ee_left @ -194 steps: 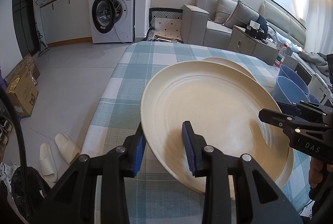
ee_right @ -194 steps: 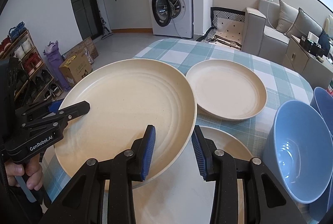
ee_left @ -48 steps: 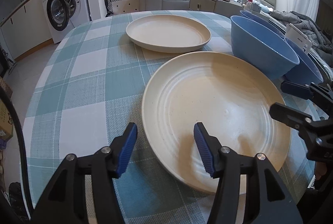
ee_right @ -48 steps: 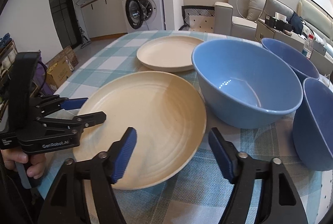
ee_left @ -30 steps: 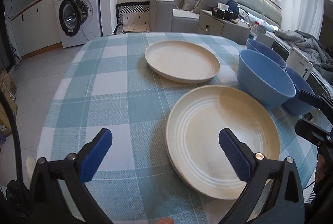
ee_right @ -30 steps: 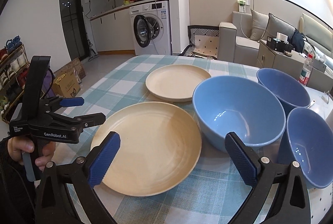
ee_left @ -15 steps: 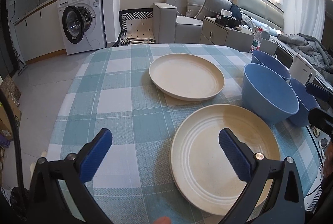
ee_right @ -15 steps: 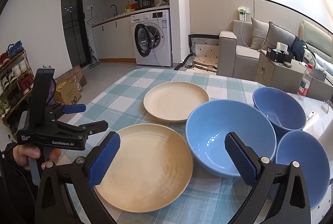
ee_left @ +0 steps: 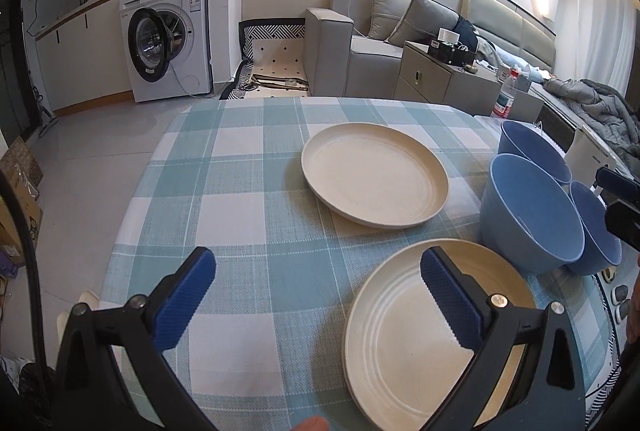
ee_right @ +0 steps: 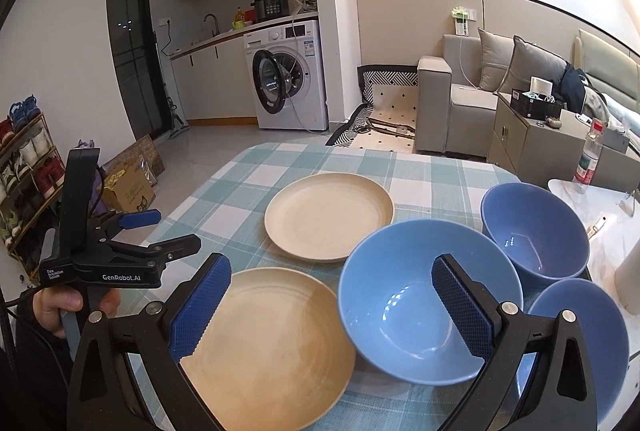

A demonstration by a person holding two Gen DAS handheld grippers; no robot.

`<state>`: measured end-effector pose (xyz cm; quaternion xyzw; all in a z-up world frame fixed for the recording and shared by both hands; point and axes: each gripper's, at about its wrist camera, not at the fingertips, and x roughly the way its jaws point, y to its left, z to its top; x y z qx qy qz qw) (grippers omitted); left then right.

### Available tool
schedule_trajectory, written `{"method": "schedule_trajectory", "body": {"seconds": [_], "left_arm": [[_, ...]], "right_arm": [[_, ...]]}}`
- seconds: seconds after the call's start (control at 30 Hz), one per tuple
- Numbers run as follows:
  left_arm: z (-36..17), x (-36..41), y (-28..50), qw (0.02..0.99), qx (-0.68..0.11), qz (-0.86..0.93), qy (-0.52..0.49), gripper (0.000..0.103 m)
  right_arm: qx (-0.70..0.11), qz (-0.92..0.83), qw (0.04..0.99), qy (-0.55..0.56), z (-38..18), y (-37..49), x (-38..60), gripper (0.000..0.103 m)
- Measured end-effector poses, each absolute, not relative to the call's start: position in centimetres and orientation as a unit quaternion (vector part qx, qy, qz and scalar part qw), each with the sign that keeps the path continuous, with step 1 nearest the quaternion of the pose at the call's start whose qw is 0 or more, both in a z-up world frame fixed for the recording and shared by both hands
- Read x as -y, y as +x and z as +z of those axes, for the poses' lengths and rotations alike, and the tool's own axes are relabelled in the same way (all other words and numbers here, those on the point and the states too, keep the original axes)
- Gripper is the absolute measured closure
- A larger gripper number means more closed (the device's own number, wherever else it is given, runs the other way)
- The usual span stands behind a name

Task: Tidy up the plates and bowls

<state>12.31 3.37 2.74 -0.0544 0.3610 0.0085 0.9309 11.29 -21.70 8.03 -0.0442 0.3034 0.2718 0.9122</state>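
Here both grippers hang above the near edge of the table (ee_left: 224,167), which is covered by a teal-and-white checked cloth, and neither one grips anything. The left gripper (ee_left: 316,295) has its blue-padded jaws spread wide apart over the cloth, its right pad above the rim of the near plate (ee_left: 400,351). The right gripper (ee_right: 332,305) is likewise spread wide, one pad over the near plate (ee_right: 272,335) and the other over the large blue bowl (ee_right: 400,315). The near plate, cream with faint rings, lies flat close to the table's near edge; whether another plate lies under it cannot be told. The far plate (ee_right: 328,217), also cream, lies flat nearer the middle of the table, apart from the near one. The large blue bowl stands upright just beside the near plate, toward the right edge. Two smaller blue bowls stand by it at the right edge: the far bowl (ee_right: 536,227) behind it and the near bowl (ee_right: 576,335) to its right, all three close together. In the right wrist view a hand (ee_right: 60,307) holds the left gripper's black handle at the left edge.
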Motion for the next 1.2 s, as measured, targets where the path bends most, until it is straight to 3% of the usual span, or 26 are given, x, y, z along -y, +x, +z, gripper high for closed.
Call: {"method": "schedule_trajectory", "body": {"seconds": [1.2], "left_arm": [[2.3,-4.4,20.6,0.929,-0.364,0.005,-0.064,0.0]], "right_arm": [[-0.347,0.27,0.897,-0.045,9.2,21.8,19.8,0.001]]}}
